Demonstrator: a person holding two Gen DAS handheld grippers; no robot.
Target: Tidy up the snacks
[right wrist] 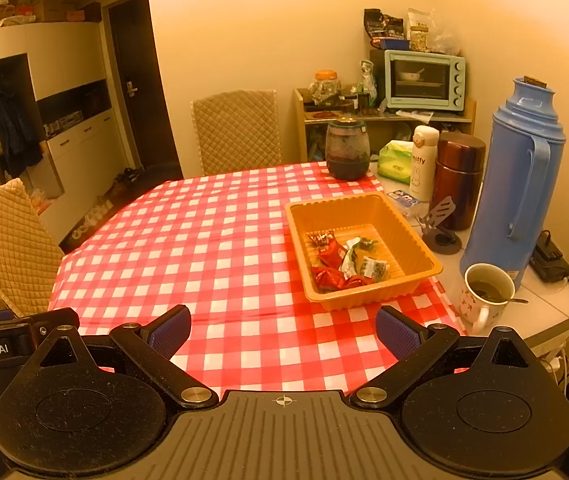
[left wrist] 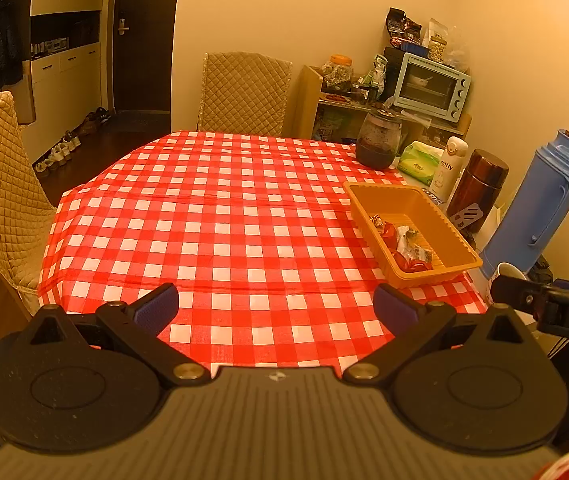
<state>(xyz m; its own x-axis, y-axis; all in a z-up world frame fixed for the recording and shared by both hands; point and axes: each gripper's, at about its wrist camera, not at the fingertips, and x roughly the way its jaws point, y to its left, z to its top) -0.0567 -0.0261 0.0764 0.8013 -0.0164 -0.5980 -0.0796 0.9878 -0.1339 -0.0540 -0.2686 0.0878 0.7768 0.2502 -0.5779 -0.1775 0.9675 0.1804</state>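
An orange plastic tray sits on the right side of the red-checked table. Several wrapped snacks, red and white-green, lie in its near half. My left gripper is open above the table's near edge, left of the tray, nothing between its fingers. My right gripper is open too, hovering just short of the tray's near wall, also empty. Part of the right gripper's body shows at the right edge of the left wrist view.
A dark glass jar stands at the far right corner of the table. Beside the table are a blue thermos, brown flask, white bottle, tissue pack and a mug. Quilted chairs stand at the far and left sides.
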